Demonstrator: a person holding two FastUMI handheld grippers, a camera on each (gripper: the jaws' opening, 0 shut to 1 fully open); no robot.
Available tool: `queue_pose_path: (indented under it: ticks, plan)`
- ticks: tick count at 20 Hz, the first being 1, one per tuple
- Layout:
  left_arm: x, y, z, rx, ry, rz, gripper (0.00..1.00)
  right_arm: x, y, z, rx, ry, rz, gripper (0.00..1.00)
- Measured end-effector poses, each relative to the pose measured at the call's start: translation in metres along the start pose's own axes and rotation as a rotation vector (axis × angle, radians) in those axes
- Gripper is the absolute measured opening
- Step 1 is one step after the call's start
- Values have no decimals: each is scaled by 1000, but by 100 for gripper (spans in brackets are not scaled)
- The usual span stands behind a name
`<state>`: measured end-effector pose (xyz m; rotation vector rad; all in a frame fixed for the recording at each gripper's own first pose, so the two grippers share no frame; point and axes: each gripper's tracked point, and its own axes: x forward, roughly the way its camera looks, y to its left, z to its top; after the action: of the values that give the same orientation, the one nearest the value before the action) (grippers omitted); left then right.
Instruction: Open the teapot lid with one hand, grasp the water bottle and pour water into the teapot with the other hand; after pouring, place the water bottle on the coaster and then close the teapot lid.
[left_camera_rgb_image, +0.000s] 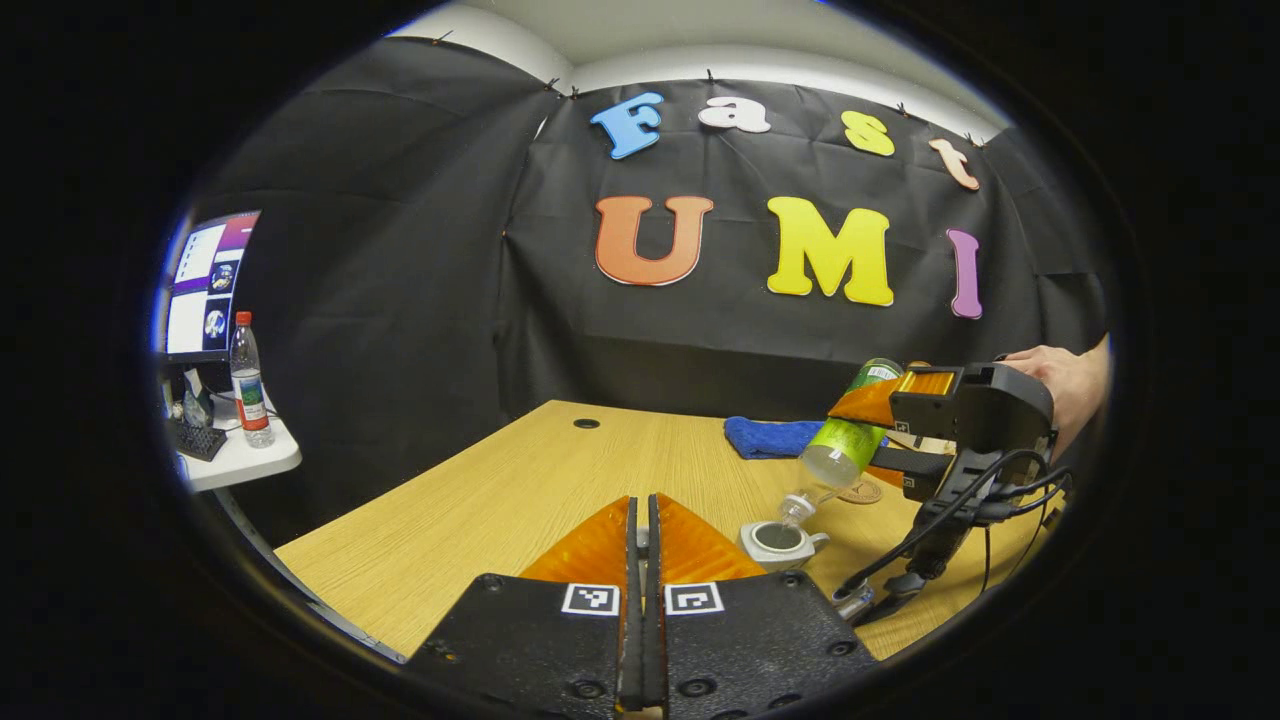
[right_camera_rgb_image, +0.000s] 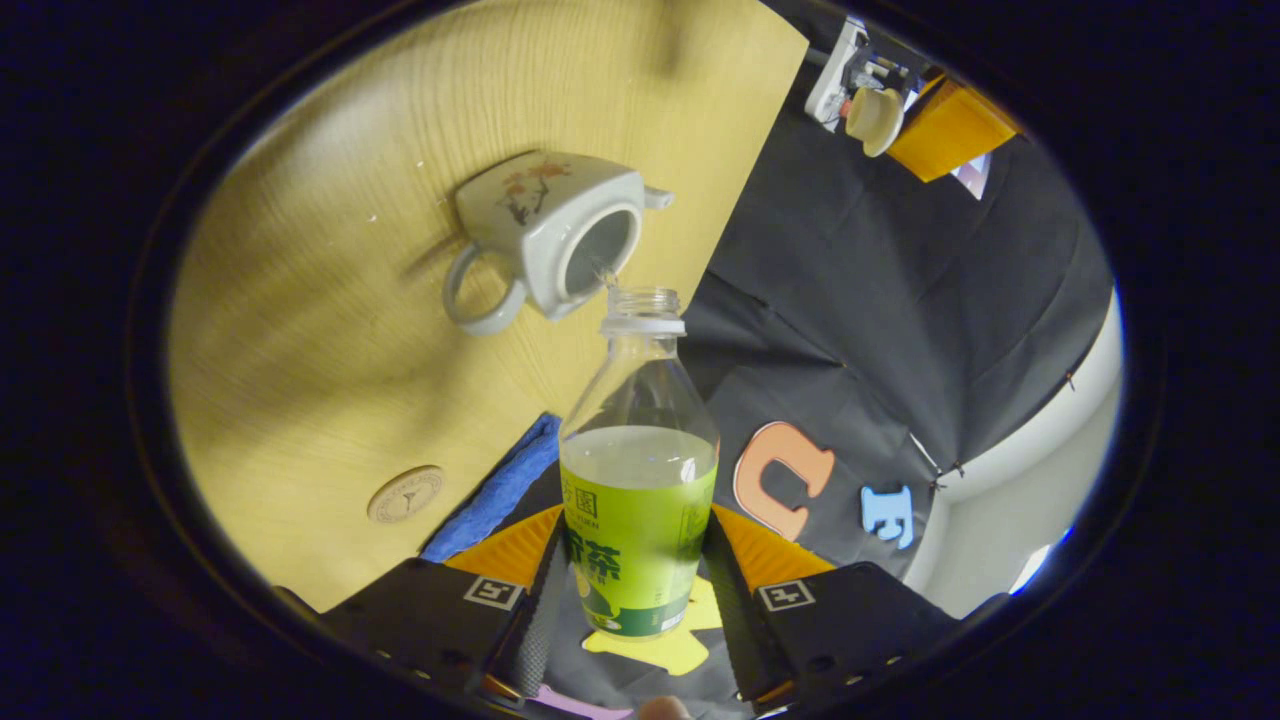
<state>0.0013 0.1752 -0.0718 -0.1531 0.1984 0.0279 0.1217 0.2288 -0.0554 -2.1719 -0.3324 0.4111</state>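
Clamped between the right gripper's (right_camera_rgb_image: 632, 590) fingers at bottom centre, bottle (right_camera_rgb_image: 638, 480) tips so its mouth feeds the open teapot (right_camera_rgb_image: 545, 245) above, while left gripper (left_camera_rgb_image: 644, 560), fingers together, holds the lid (right_camera_rgb_image: 872, 120) clear upper right.

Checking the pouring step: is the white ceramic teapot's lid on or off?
Off: the white ceramic teapot shows an open mouth, with the tilted green-labelled water bottle above it.
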Motion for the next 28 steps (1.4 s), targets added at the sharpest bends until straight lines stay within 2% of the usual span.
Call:
queue_pose_path:
  ticks: [12,18,20,23,28]
  plan:
    - [-1,2,-1,-1,5,3,3,0,-2,0,-1,-1,-7,70]
    - [-2,5,1,7,-1,20,3,-4,4,4,84,-11,11,70]
    - [-3,7,5,10,-12,26,3,-7,12,2,192,-20,43,70]
    - [-4,9,7,12,-23,32,3,-11,34,-1,458,-18,137,72]
    - [-2,-7,9,15,-21,6,3,-31,33,0,981,-29,152,72]
